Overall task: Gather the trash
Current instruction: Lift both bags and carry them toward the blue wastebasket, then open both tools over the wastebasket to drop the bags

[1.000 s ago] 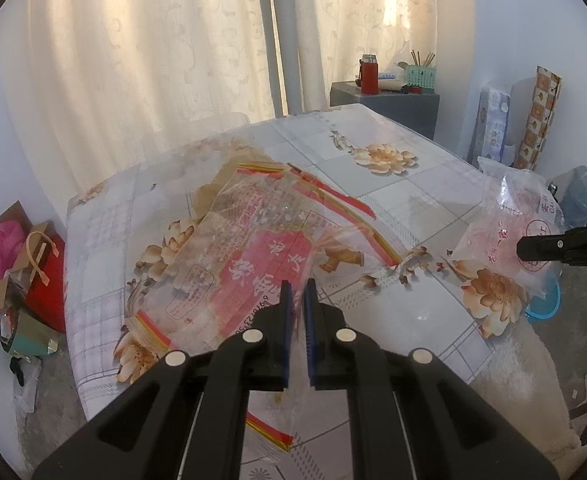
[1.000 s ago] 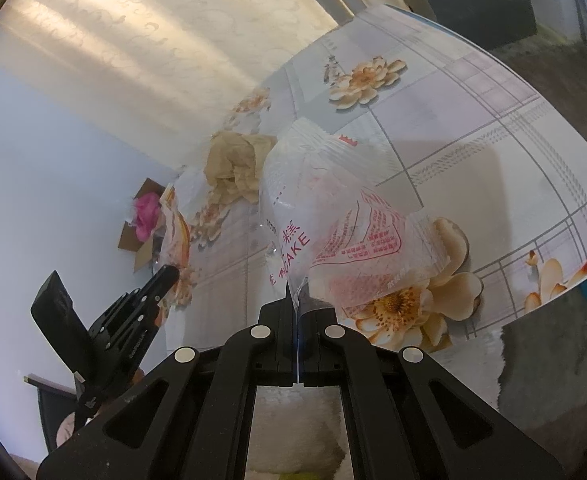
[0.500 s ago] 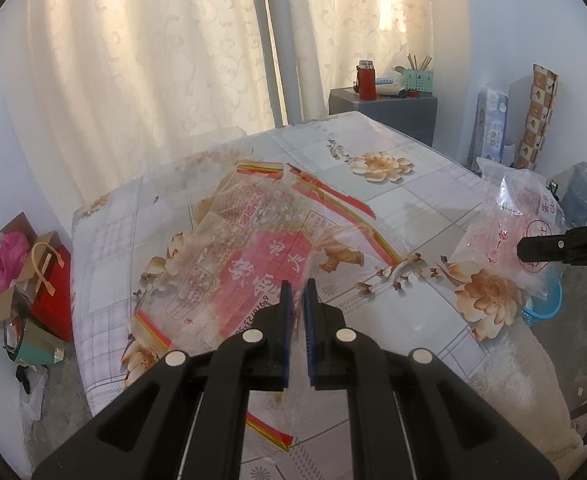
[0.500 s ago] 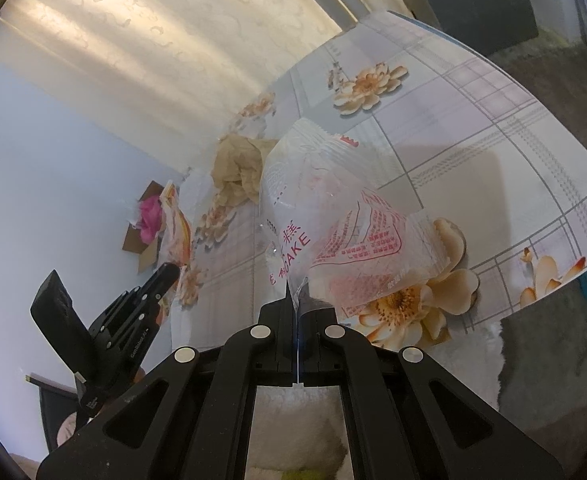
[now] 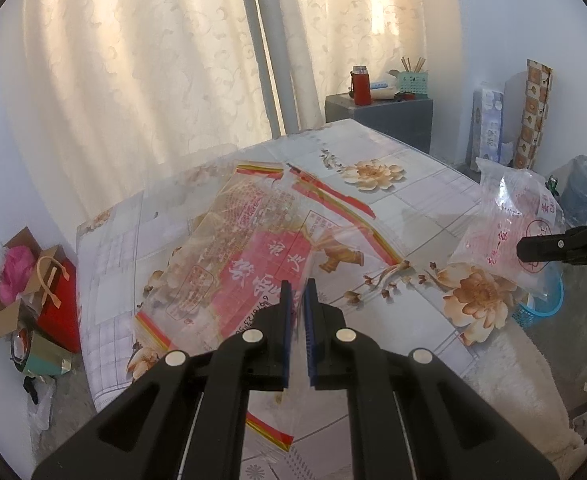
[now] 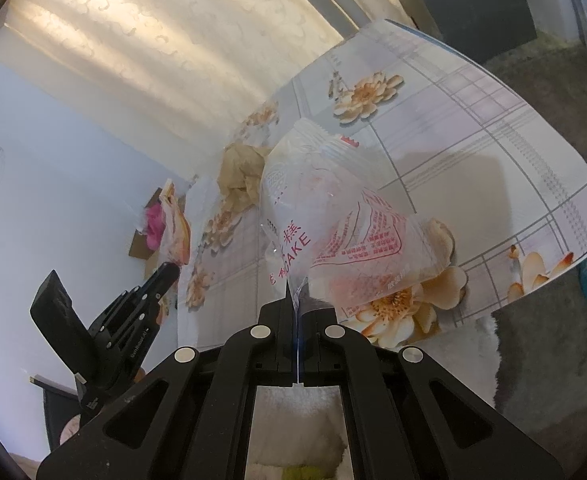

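Observation:
My left gripper (image 5: 297, 294) is shut on the edge of a large clear plastic bag (image 5: 253, 248) with red and gold print. The bag spreads out ahead of the gripper, over the flowered table (image 5: 413, 184). My right gripper (image 6: 296, 300) is shut on a corner of a small clear cake bag (image 6: 333, 216) with red lettering, held above the table's near corner. In the left wrist view the right gripper (image 5: 533, 246) and the cake bag (image 5: 505, 232) show at the right edge. In the right wrist view the left gripper (image 6: 169, 270) shows at lower left with the large bag (image 6: 175, 228) edge-on.
Crumpled brown paper (image 6: 241, 172) lies on the table's far side. A blue basket (image 5: 541, 308) stands on the floor by the table's right corner, beside a white fluffy rug (image 5: 513, 380). A grey cabinet (image 5: 377, 120) stands behind; boxes and a red bag (image 5: 57, 304) sit on the floor at left.

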The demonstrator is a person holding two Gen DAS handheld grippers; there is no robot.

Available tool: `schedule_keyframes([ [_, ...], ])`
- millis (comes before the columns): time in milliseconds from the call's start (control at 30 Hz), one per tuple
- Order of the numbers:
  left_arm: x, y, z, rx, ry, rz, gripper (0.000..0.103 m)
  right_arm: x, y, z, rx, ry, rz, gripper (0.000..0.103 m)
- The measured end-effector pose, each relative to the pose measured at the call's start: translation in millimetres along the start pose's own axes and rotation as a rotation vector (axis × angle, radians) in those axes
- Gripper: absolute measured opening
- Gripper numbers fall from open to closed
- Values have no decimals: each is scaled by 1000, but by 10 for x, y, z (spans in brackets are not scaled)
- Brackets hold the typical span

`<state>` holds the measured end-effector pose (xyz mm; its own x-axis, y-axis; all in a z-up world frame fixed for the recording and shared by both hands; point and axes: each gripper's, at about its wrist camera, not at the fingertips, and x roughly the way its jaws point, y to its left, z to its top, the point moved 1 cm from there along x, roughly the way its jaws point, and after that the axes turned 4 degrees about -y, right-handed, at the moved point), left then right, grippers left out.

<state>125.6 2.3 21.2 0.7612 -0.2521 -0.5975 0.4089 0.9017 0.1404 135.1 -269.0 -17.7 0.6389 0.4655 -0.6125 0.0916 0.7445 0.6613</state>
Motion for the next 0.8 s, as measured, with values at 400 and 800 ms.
schedule_keyframes([
  [400, -123, -399, 305, 66, -71, -82, 6, -464, -187, -14, 34, -93, -12, 0],
  [800, -55, -1283, 762, 169, -127, -321, 6, -1545, -965, -31, 172, -317, -174, 0],
])
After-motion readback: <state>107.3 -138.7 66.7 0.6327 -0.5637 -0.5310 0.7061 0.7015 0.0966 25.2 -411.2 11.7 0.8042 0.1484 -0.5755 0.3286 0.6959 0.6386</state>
